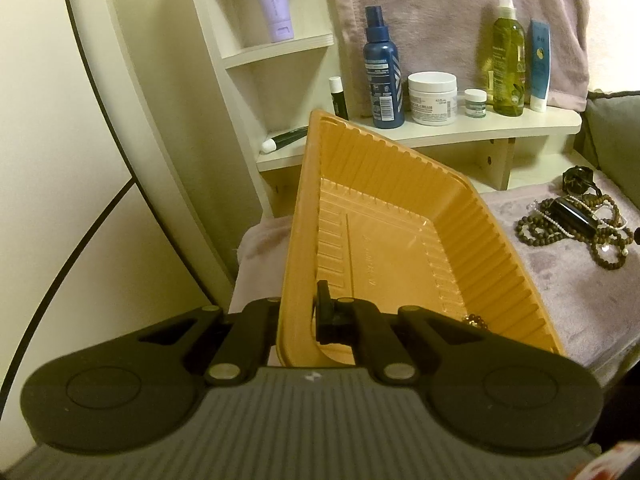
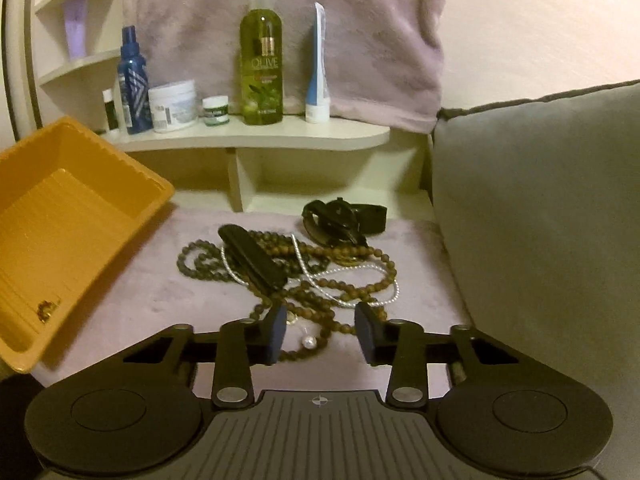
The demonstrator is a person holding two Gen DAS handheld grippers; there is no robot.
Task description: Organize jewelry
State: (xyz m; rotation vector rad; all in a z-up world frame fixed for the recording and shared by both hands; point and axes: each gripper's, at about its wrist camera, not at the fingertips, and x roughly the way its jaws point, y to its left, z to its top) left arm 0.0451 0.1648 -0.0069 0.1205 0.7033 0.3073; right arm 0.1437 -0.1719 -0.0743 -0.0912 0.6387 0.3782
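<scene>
At the far left, the left claw [image 1: 298, 320] is clamped on the near rim of an orange plastic tray [image 1: 400, 240], one finger outside the wall and one inside, and the tray is tipped up off the mauve fleece blanket [image 1: 560, 264]. A small beaded piece [image 2: 47, 310] lies in the tray's low near corner. Behind the tray a cream shelf [image 1: 440, 136] runs along the back, carrying a dark blue spray bottle [image 1: 382, 76], a white cream jar [image 1: 432, 98], a smaller jar [image 1: 475, 103], a green olive-oil spray bottle [image 2: 262, 60] and a blue-and-white tube [image 2: 318, 68].

To the right of the tray, in the middle of the blanket, sits a tangle of jewelry: brown bead necklaces [image 2: 348, 288], a white pearl strand [image 2: 320, 272], a black oblong case [image 2: 252, 258] on top, and a black wristwatch [image 2: 344, 216] at the back edge. The right claw [image 2: 320, 332] hangs just over the near end of the tangle, its fingers apart and holding nothing. A grey cushion [image 2: 540, 220] borders the blanket on the right.
</scene>
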